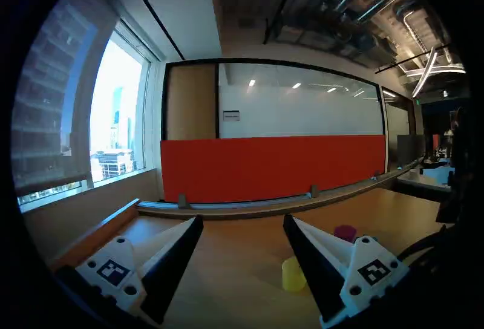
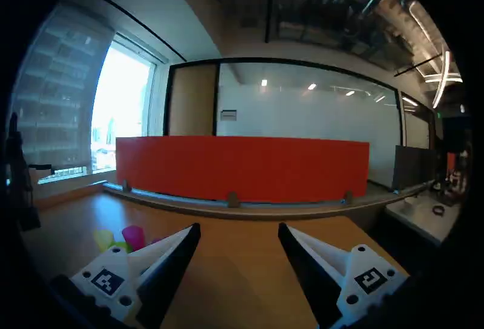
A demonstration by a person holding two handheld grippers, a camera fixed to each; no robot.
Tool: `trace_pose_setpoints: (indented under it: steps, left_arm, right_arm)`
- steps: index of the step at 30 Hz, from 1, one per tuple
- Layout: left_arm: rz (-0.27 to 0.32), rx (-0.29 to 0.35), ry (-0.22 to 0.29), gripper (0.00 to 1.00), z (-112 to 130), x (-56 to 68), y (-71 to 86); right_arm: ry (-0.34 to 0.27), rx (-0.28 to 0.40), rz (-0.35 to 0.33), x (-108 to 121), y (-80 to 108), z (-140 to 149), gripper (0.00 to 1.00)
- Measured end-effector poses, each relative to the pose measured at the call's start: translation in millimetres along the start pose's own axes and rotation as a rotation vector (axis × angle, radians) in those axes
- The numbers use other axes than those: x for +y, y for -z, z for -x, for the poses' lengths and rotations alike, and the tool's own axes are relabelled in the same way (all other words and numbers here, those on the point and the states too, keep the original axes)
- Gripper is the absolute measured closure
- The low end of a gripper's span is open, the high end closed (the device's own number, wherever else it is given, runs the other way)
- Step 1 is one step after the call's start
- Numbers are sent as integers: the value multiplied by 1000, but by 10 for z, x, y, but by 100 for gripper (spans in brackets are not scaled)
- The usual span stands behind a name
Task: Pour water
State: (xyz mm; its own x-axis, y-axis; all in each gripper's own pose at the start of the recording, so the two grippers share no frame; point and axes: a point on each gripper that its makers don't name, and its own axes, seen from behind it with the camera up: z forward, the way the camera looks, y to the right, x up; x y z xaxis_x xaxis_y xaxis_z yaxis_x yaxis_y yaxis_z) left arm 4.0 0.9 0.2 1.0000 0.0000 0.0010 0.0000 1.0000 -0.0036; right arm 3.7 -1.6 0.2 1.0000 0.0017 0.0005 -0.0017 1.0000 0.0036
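Yellow plastic cup (image 1: 293, 274) stands on the wooden table (image 1: 242, 268). Magenta cup (image 1: 345, 232) stands farther back, apart from it. Contents of both cannot be told.

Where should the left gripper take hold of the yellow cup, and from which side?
Across its side wall, near mid-height, coming level from the near side: the yellow cup seems to stand upright, and the magenta cup sits behind it, apart.

Left claw (image 1: 242, 219) and right claw (image 2: 238, 226) have black wedge fingers (image 1: 175, 256) on white bases (image 1: 331, 249) (square markers (image 1: 112, 271), screws (image 1: 130, 290)).
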Motion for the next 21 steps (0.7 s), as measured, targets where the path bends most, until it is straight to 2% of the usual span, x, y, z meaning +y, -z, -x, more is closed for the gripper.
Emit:
trace_pose_setpoints:
  steps: [11, 17, 21]
  left_arm:
    - [81, -22, 20, 1, -463, 135, -96]
    - [145, -26, 52, 1, -583, 242, -124]
    - [196, -25, 45, 1, -637, 325, -122]
  right_arm:
    - [-13, 5, -48, -111, -22, -451, 1]
    - [-8, 2, -70, -122, -34, -486, 1]
    - [-8, -6, -119, -211, -33, -480, 1]
